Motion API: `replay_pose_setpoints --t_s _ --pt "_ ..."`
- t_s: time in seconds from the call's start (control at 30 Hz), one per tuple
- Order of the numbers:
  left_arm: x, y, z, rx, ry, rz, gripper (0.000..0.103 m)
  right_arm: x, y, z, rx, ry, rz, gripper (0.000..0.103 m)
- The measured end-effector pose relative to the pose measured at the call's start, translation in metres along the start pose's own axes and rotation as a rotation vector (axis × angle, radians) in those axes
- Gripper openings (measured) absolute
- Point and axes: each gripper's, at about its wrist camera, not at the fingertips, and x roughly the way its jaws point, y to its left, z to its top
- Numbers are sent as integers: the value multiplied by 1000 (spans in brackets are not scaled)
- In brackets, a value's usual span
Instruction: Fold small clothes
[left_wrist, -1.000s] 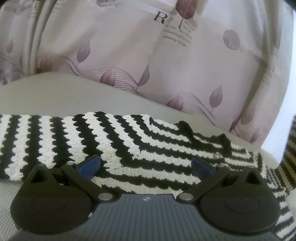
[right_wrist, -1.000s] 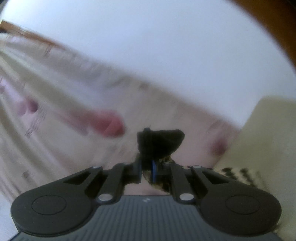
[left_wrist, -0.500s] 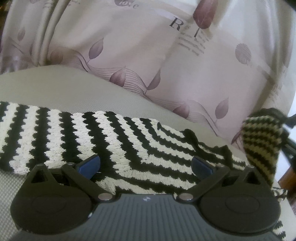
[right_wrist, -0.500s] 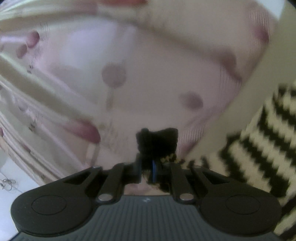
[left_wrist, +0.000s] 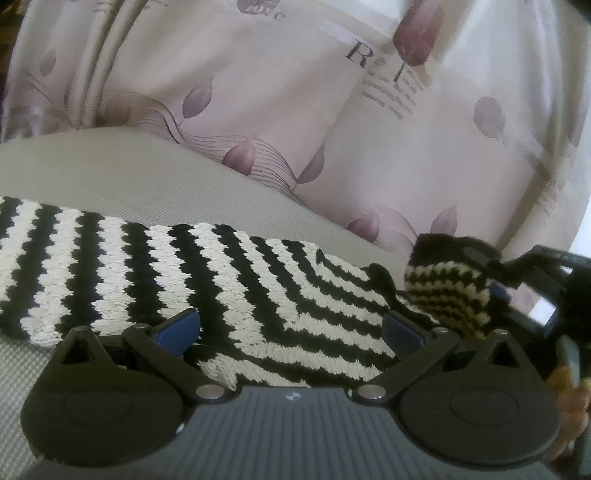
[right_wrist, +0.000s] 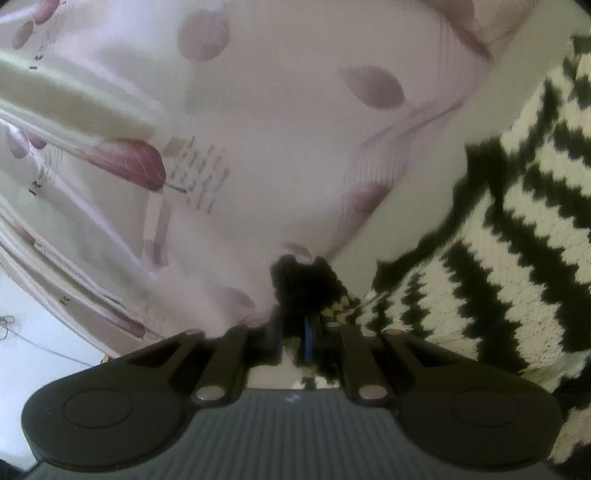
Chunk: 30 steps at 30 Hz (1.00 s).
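The right gripper has its fingers pressed almost together, and between them sits a black edge of the knit, the dark cuff bunching up just past the tips. In the left wrist view the same gripper comes in from the right edge, carrying a striped flap lifted clear of the rest of the garment. The flap curls over, its stripes finer and yellower in shade than those below it.

The left gripper is spread wide, its blue pads far apart and gripping nothing. It hovers low over the knit, whose near hem lies just in front of the pads; whether the pads touch the fabric cannot be told.

The knit is black and cream in zigzag stripes. It lies flat on a grey cushion, running from the left edge of the left wrist view across to the raised flap on the right.

Behind the cushion hangs a pale curtain printed with mauve leaves and some lettering. In the right wrist view the curtain fills most of the frame, blurred, with the knit along the right side.
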Motion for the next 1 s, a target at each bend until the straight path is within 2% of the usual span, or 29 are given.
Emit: replay_pose_setpoints --t_s 0.23,0.6,1.0 --pt "-2 3 2 -25 -13 11 103 19 0 -18 -53 77 -10 10" --pt "-2 3 2 -24 -10 12 103 36 -6 -35 -84 134 -44 13" --pt "-2 3 2 -26 -9 12 103 50 -24 -49 -8 213 -40 15"
